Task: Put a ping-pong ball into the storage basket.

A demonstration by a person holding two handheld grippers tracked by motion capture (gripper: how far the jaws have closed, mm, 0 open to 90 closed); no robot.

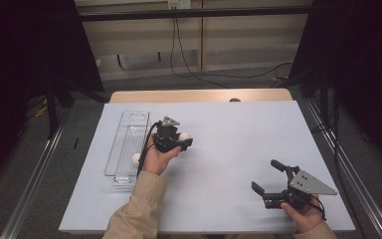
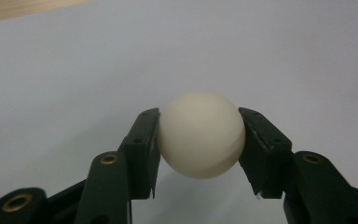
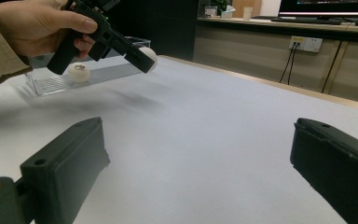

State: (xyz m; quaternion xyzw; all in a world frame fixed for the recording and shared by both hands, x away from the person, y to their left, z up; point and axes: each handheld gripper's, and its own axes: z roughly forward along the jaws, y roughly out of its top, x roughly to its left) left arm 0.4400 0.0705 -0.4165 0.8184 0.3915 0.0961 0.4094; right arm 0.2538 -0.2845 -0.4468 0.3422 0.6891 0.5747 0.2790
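My left gripper (image 1: pixel 184 138) is shut on a cream-white ball (image 2: pixel 201 134), both pads pressing its sides, held a little above the white table. From the right gripper view the same ball (image 3: pixel 149 55) shows in the left gripper (image 3: pixel 142 58), off the surface. A second white ball (image 1: pixel 136 159) lies in the clear plastic tray (image 1: pixel 129 127) left of my left hand; that ball (image 3: pixel 79 72) also shows in the right gripper view. My right gripper (image 1: pixel 267 175) stands wide open near the front right, nothing between its jaws.
The white sheet (image 1: pixel 229 129) covers the table, with a wooden edge (image 1: pixel 199 95) at the far side. Cables (image 1: pixel 179 59) hang behind the table. Dark curtains flank both sides.
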